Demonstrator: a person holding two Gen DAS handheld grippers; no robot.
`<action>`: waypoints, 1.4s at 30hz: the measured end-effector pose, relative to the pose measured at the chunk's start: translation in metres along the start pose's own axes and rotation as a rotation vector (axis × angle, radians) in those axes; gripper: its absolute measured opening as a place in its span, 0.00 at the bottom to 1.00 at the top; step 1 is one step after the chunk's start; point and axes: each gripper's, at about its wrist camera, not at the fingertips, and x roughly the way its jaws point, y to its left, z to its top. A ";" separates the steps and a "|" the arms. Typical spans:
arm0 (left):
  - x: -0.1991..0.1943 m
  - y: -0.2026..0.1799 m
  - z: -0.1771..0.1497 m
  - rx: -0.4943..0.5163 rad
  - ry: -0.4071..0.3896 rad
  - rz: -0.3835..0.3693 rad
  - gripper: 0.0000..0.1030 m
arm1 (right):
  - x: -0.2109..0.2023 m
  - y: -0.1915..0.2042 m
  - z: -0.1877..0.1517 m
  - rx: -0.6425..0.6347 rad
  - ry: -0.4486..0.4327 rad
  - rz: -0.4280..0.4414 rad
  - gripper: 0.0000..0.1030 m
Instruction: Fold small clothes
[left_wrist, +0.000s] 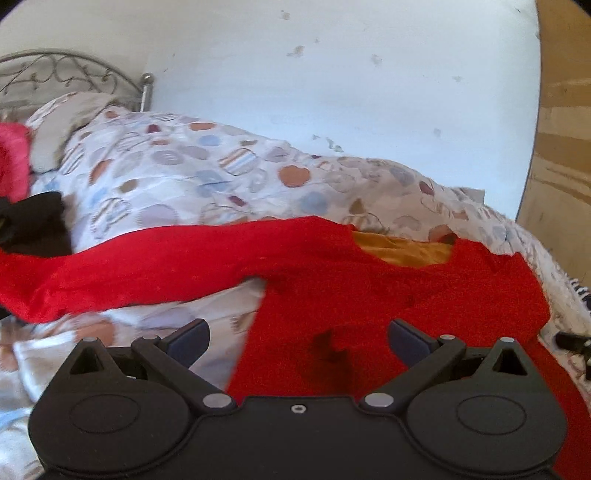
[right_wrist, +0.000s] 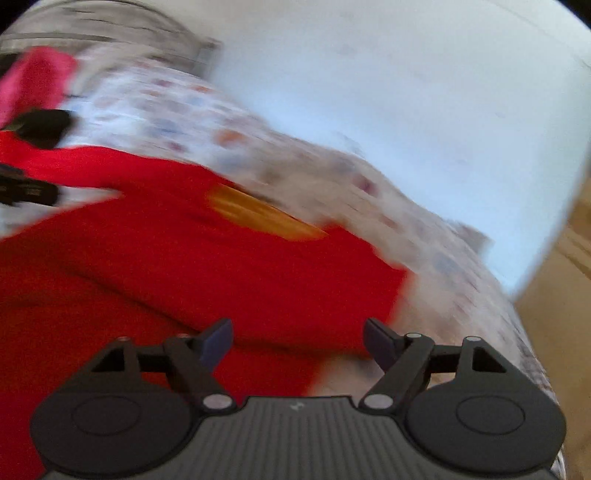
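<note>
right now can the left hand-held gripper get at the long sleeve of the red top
Probably yes. The left hand-held gripper is open over the red top, and the sleeve lies spread across the patterned bedding to its left with nothing on top of it.

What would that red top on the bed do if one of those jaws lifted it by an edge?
The red top would probably droop and hang, not hold its shape: it already lies in soft folds, one sleeve trailing left across the patterned quilt. Its fuzzy knit looks unlikely to slip. It seems light, so it may drag along and bunch up.
</note>
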 end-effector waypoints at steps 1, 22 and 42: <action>0.007 -0.006 -0.002 0.009 0.003 0.003 0.99 | 0.008 -0.009 -0.005 0.015 0.016 -0.028 0.79; 0.053 -0.036 -0.005 0.100 0.093 0.054 0.99 | 0.071 -0.068 -0.029 0.304 0.045 -0.033 0.10; 0.059 -0.031 -0.023 0.069 0.102 0.028 1.00 | 0.046 -0.110 -0.028 0.531 0.021 0.035 0.69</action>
